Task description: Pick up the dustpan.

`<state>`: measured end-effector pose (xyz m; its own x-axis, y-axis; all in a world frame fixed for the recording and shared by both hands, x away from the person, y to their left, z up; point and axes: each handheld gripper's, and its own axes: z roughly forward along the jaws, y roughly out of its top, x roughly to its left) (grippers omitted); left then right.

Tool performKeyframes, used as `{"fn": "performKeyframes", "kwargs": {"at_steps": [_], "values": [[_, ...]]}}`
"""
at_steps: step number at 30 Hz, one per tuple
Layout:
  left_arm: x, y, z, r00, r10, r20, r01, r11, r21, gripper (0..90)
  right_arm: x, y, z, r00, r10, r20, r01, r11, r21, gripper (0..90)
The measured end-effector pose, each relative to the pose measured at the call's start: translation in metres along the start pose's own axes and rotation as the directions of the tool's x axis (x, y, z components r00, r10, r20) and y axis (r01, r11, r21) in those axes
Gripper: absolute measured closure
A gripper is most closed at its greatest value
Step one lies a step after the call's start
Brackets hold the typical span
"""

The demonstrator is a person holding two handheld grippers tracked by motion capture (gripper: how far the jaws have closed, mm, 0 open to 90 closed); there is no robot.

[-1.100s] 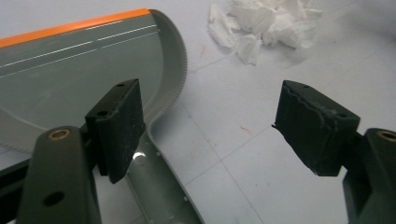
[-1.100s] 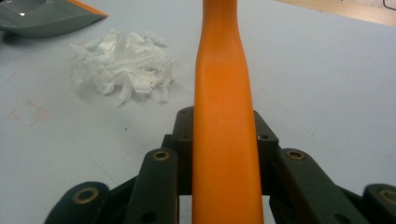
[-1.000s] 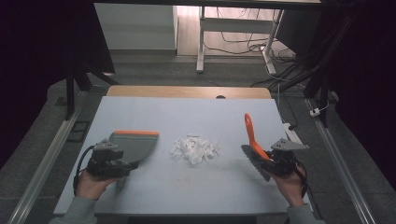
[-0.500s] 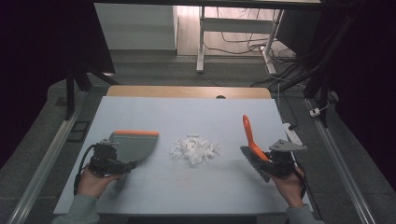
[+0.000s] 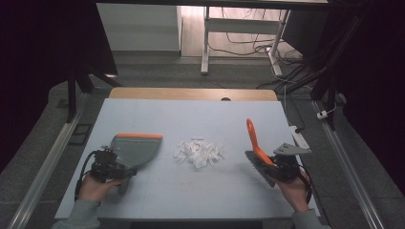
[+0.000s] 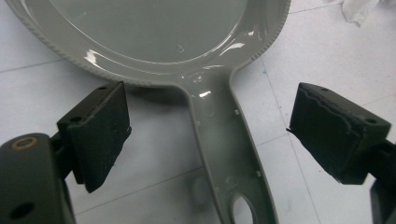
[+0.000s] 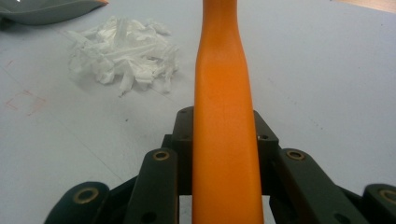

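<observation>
High view: we saw a pale blue table (image 5: 191, 191) on grey floor, dark room, cables behind; paper scraps (image 5: 198, 151) lay mid-table. Left gripper view: left gripper (image 6: 208, 140) jaws had just been opening, apart astride the dustpan (image 6: 187, 42) handle. Right gripper view: right gripper (image 7: 224, 140) clamped on the brush (image 7: 223, 116).

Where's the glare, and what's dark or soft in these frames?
Left gripper view: bright specular streaks on the glossy dustpan near its handle; fingers sharp. Right gripper view: the orange brush handle evenly lit, the paper scraps slightly soft. High view: table evenly lit with soft shadows, surroundings nearly black.
</observation>
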<state>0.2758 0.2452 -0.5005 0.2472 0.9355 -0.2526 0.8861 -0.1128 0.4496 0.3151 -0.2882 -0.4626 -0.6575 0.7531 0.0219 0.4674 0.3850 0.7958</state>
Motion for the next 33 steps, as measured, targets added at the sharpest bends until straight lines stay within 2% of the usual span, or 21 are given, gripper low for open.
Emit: {"fn": "performKeyframes", "kwargs": {"at_steps": [6,8,11,17,23,33], "values": [[0.002,-0.002,0.010,0.9998,-0.020,0.006,0.020,0.9994,0.027,13.9,-0.001,0.000,0.000,1.0000,0.002,0.006,-0.002,1.000,0.001,70.5],[0.002,-0.002,0.014,0.9997,-0.016,0.018,0.016,0.9992,0.037,14.3,-0.001,-0.001,0.001,1.0000,-0.002,0.009,0.001,1.000,0.005,70.4],[0.000,-0.001,0.017,0.9999,-0.013,0.005,0.013,0.9991,0.040,15.4,0.000,-0.001,0.002,0.9999,-0.005,0.012,0.004,1.000,0.010,70.5],[0.001,-0.001,0.023,0.9998,-0.012,0.015,0.011,0.9986,0.052,17.3,0.001,-0.001,0.002,0.9999,-0.009,0.014,0.009,1.000,0.015,70.4],[0.002,-0.001,0.026,0.9997,-0.026,0.003,0.026,0.9989,0.040,21.0,0.002,-0.001,0.003,0.9996,-0.019,0.019,0.018,1.000,0.022,70.4],[0.001,-0.001,0.028,0.9985,-0.051,-0.020,0.051,0.9987,-0.007,28.4,0.002,-0.001,0.003,0.9995,-0.020,0.025,0.019,1.000,0.022,70.4]]}}
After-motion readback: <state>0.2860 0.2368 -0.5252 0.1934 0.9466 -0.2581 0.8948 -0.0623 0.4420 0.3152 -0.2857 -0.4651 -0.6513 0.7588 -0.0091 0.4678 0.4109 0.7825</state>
